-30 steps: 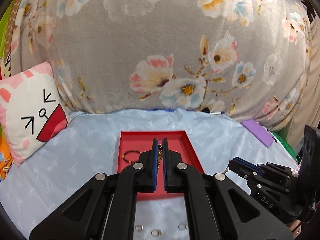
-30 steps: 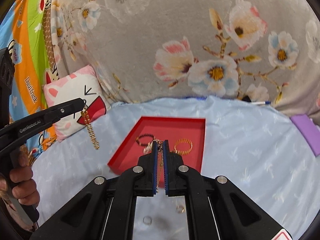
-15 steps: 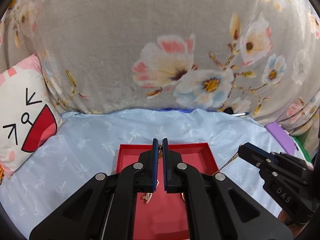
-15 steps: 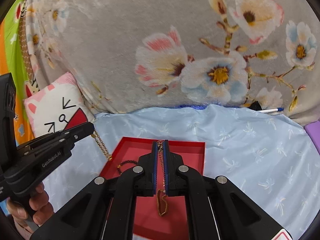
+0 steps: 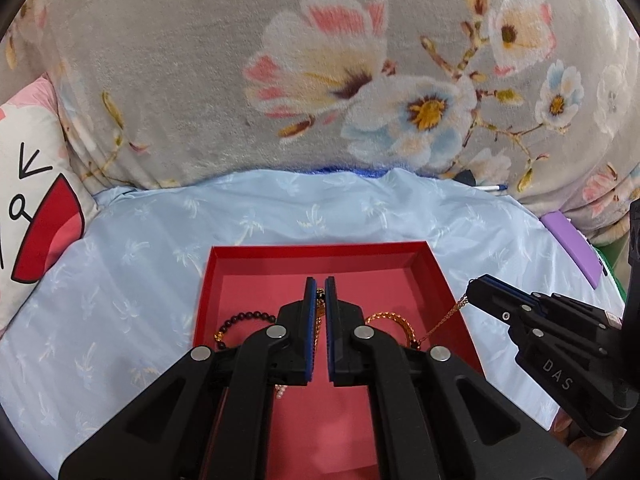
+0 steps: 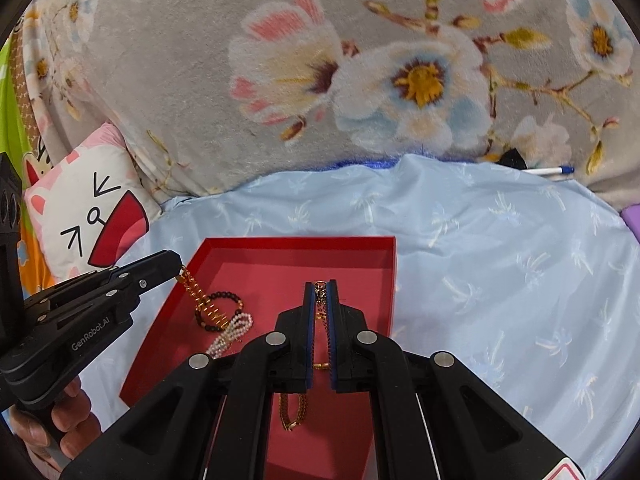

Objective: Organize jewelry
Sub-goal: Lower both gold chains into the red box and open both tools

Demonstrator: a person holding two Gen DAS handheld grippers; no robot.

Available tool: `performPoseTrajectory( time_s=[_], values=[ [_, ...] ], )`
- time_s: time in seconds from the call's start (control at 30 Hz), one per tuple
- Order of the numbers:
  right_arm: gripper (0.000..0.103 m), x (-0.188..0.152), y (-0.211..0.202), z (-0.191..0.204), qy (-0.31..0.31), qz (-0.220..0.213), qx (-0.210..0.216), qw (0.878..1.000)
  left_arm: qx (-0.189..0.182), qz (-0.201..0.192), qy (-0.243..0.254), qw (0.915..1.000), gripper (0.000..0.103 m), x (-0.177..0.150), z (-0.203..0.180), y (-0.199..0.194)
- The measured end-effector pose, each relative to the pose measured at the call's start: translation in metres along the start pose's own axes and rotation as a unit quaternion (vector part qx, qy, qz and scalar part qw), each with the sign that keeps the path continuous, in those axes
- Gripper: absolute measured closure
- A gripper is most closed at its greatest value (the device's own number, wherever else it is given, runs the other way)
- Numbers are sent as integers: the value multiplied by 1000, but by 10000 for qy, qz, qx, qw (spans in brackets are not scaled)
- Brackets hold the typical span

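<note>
Both my left gripper [image 5: 319, 286] and right gripper [image 6: 320, 286] have their jaws clamped on gold chains [image 6: 200, 296] that hang straight below them over the red tray [image 6: 280, 246], lower ends already on its floor, so release means opening in place.

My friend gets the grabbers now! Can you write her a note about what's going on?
Left gripper: shut on a gold chain necklace, which droops into the shallow red cardboard tray.
Right gripper: shut on a thin gold chain, also hanging over the tray.
Already in the tray: dark beaded bracelet, white pearl strand, gold bangle.
Left: lower both chains in, then let go.
</note>
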State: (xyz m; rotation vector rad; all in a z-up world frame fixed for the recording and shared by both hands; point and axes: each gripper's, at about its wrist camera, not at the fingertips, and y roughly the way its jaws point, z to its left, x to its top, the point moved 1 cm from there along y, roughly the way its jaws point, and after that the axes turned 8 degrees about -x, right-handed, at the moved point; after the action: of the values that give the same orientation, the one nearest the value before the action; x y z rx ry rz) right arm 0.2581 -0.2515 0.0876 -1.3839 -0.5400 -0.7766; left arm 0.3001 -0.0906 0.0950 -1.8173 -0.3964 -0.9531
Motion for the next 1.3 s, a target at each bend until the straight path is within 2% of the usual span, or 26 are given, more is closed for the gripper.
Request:
performPoseTrajectory(
  time_s=[0.27, 0.57, 0.7, 0.87, 0.9, 0.97, 1.03, 1.3],
  values=[
    [99, 1, 8, -2, -3, -1, -44, 10000, 13, 110, -2, 9999, 100, -2, -5, 19],
    [99, 30, 27, 2, -108, -116, -162, 9997, 236, 22, -2, 9997, 100, 23, 2, 42],
    [99, 37, 44, 5, -178, 4, -200, 9996, 360, 37, 55, 9993, 100, 32, 3, 56],
    [96, 32, 62, 7, -266, 158, -210, 9993, 501, 126, -132, 9986, 98, 29, 16, 70],
    [92, 31, 62, 7, -270, 152, -228, 9993, 507, 147, -162, 9985, 95, 28, 18, 72],
    [88, 29, 61, 6, -253, 127, -223, 9993, 533, 151, -279, 9981, 74, 25, 25, 72],
    [82, 27, 57, 5, -216, 70, -217, 9995, 558, 61, -299, 9980, 67, 23, 27, 68],
    [81, 16, 30, 5, -169, -55, -111, 9998, 677, -54, -47, 9977, 66, 11, 16, 44]
  ],
)
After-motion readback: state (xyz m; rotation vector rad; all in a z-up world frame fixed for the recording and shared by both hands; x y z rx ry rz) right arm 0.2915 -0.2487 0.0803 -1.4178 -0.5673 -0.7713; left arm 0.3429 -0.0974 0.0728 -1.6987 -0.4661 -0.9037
